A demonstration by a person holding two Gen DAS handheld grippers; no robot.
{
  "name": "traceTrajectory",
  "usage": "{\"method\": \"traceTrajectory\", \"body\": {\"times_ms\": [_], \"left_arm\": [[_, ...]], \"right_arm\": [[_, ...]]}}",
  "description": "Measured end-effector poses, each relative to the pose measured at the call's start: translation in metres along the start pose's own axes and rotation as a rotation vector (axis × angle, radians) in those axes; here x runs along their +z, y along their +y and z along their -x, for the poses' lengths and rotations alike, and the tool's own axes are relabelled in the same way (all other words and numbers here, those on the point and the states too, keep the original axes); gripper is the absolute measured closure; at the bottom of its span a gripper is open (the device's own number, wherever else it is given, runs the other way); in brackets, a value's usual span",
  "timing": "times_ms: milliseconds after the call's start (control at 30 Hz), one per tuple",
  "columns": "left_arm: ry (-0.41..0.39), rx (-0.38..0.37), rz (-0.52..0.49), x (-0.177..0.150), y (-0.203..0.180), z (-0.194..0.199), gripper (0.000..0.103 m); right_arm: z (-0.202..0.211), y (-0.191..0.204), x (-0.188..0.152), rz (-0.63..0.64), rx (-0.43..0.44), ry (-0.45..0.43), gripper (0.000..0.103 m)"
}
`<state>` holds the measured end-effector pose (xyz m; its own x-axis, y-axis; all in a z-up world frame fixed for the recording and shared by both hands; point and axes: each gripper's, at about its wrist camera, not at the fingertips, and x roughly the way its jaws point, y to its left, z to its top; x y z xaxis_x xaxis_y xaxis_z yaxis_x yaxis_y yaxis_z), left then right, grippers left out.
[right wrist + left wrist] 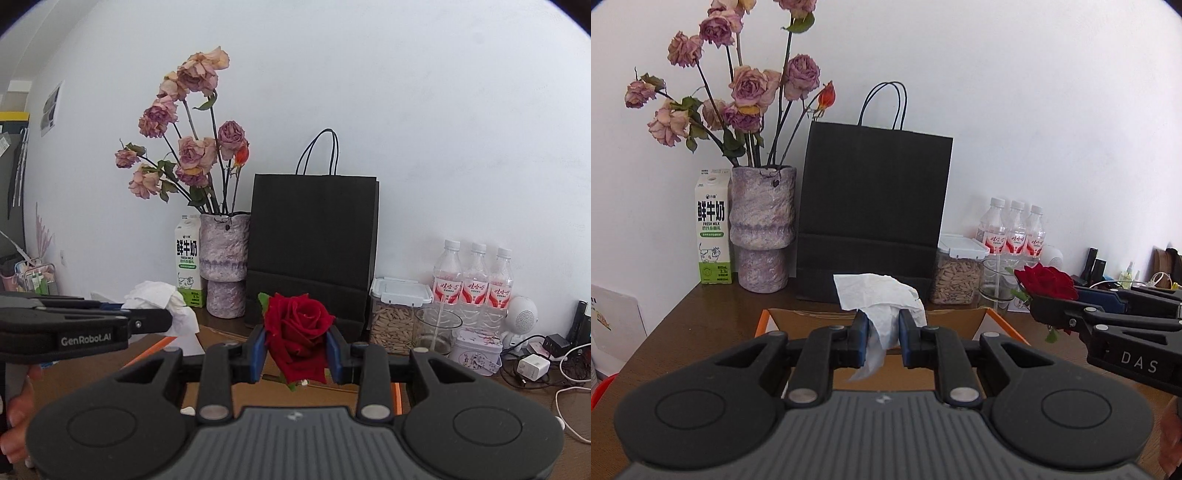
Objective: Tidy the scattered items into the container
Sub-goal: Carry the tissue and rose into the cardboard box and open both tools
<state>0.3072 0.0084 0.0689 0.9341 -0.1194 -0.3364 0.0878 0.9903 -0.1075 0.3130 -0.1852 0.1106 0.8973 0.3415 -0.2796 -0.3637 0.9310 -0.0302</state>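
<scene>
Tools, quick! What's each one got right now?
Left tool: closed on the white tissue.
Right tool: closed on the red rose.

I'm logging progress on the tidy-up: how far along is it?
Mid-job. Nothing visibly lies in the cardboard box yet, though its floor is mostly hidden. In hand: the left gripper grips a white tissue, the right gripper a red rose, both above the box. Left: dropping both in.
</scene>
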Motion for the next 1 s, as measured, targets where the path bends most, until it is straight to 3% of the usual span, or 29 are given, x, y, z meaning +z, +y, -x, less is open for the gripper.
{"method": "traceTrajectory", "body": {"times_ms": [267, 500, 900, 1000], "left_arm": [[0.111, 0.034, 0.015, -0.015, 0.014, -0.04, 0.086], [0.16, 0.051, 0.009, -0.022, 0.015, -0.051, 0.086], [0.193, 0.057, 0.005, -0.026, 0.015, -0.055, 0.085], [0.189, 0.07, -0.004, -0.026, 0.014, -0.054, 0.077]], "right_arm": [[-0.046, -0.015, -0.02, -0.024, 0.03, 0.125, 0.071], [-0.063, -0.018, -0.036, -0.033, 0.037, 0.202, 0.071], [-0.069, -0.017, -0.041, -0.042, 0.037, 0.244, 0.07], [-0.069, -0.017, -0.041, -0.04, 0.037, 0.25, 0.067]]}}
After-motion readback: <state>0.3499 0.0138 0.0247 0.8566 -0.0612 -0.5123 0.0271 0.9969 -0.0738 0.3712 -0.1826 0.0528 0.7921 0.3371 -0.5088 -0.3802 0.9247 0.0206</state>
